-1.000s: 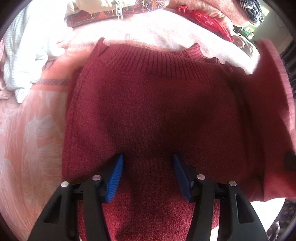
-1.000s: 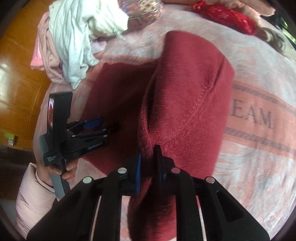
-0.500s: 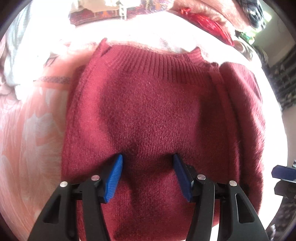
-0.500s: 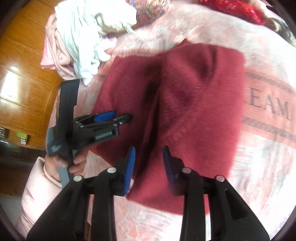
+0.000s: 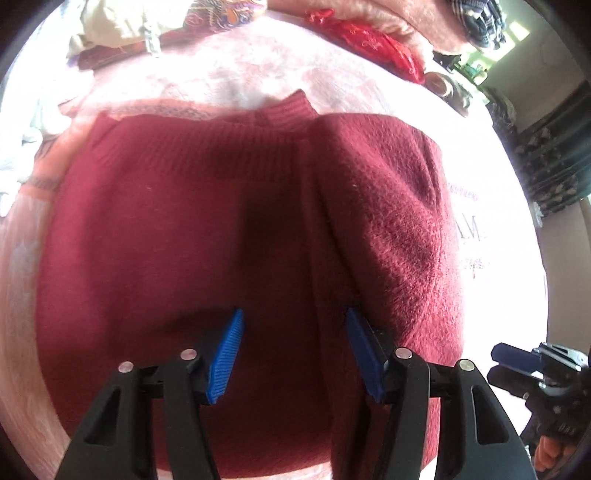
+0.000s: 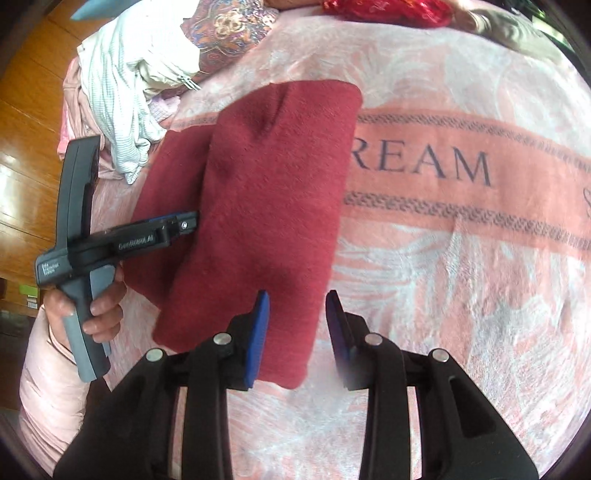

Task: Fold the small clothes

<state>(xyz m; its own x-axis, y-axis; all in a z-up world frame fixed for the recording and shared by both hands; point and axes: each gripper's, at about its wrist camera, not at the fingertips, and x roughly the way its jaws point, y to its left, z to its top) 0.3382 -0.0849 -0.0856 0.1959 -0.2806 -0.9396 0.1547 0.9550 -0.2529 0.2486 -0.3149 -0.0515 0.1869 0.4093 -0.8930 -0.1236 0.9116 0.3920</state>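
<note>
Pink blanket held the red sweater; both grippers, left gripper and right gripper, gaped empty. Flap needed smoothing flat before the next fold.

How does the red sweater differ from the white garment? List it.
The sweater is dark red; the white garment is pale, finely striped. The sweater lies flat, one side folded over; the white garment is crumpled in a heap. The sweater lies alone; the white garment sits among other clothes. Both rest on the pink blanket.
</note>
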